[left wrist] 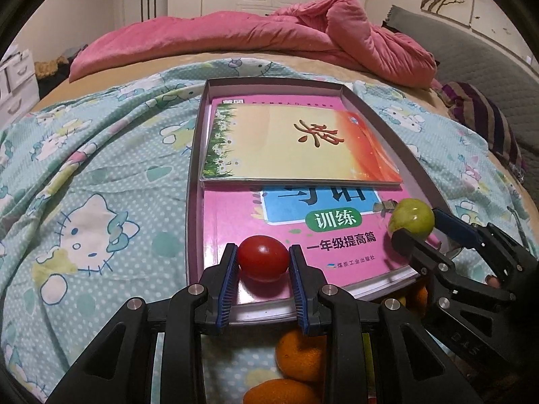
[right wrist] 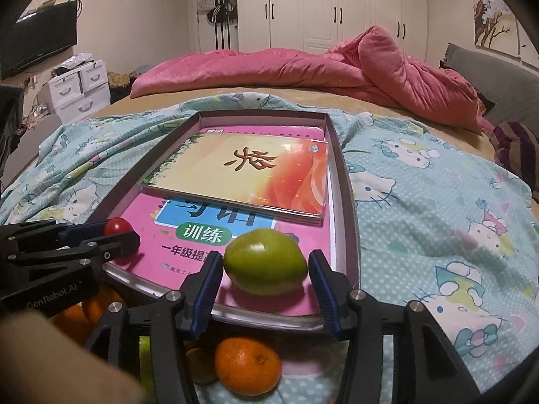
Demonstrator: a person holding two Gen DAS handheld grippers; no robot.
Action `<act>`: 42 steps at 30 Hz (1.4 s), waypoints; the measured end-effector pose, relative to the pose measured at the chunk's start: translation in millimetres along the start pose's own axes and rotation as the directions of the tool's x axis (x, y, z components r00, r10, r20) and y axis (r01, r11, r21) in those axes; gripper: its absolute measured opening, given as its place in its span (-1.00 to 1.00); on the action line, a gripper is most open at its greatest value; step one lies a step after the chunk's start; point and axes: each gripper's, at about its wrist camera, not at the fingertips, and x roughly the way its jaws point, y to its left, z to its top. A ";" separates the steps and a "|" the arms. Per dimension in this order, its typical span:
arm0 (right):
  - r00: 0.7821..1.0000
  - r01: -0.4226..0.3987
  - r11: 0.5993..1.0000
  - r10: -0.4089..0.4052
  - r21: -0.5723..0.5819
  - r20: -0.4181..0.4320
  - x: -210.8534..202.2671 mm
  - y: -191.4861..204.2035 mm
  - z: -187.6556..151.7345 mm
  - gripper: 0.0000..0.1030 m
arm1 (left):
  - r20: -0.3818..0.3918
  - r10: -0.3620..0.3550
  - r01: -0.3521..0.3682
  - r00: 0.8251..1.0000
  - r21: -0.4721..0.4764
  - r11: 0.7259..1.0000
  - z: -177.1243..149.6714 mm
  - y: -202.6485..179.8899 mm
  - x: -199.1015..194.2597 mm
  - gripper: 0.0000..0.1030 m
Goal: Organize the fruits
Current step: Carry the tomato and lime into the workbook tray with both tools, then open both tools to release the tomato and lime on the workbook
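Note:
A small red tomato (left wrist: 263, 258) sits just above the pink workbook (left wrist: 232, 222), and my left gripper (left wrist: 262, 252) is shut on it, both blue pads pressing its sides. In the right wrist view that left gripper (right wrist: 118, 230) and the tomato (right wrist: 117, 225) show at the left. A green fruit (right wrist: 265, 266) sits low over the same workbook (right wrist: 148, 215), between the fingers of my right gripper (right wrist: 266, 259). That gripper is open, with a thin gap at the right pad. From the left wrist view, the green fruit (left wrist: 410, 218) and right gripper (left wrist: 418, 224) appear at the right.
The books lie in a shallow grey box (left wrist: 193, 175) on a cartoon-cat bedsheet (left wrist: 101, 168). A yellow-orange book (left wrist: 286, 141) rests on the workbook's far half. Several oranges (right wrist: 247, 365) lie on the sheet just before the box. A pink quilt (left wrist: 269, 33) is heaped behind.

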 end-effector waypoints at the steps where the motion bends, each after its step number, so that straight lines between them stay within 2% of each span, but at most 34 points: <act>1: 1.000 -0.009 1.000 0.009 0.008 0.005 -1.2 -1.2 -0.4 0.17 | 0.001 0.002 -0.002 1.000 0.003 1.000 -0.4 -0.3 -0.2 -0.40; 7: 0.997 -0.045 0.997 0.041 0.070 0.063 -13.5 -11.3 -2.4 0.26 | 0.011 -0.025 0.025 1.000 -0.019 1.000 -0.5 3.3 -4.1 -0.37; 10: 0.995 -0.055 0.996 0.048 0.076 0.087 -20.4 -11.9 -4.1 0.32 | 0.018 -0.037 0.038 0.999 -0.031 0.999 -1.3 4.8 -7.7 -0.19; 15: 0.996 -0.053 0.997 0.048 0.062 0.078 -21.4 -7.8 -8.2 0.34 | 0.029 -0.062 0.063 0.998 -0.046 0.997 -4.8 6.0 -13.7 -0.14; 19: 0.995 -0.049 0.998 0.044 0.047 0.095 -26.4 -5.1 -10.3 0.34 | 0.069 -0.076 0.080 0.995 -0.057 0.995 -6.4 9.0 -26.8 0.11; 25: 0.991 -0.029 0.999 0.024 0.038 0.135 -38.5 -6.5 -12.3 0.43 | 0.095 -0.075 0.084 0.993 -0.094 0.992 -11.7 17.0 -40.1 0.27; 31: 0.989 -0.033 0.999 0.028 0.031 0.148 -46.8 -5.1 -15.9 0.43 | 0.127 -0.058 0.071 0.990 -0.103 0.992 -17.2 22.0 -55.4 0.30; 42: 0.993 -0.026 1.000 0.025 0.015 0.118 -59.8 0.8 -33.5 0.49 | 0.105 -0.065 0.076 0.992 -0.102 0.992 -32.3 25.9 -64.2 0.31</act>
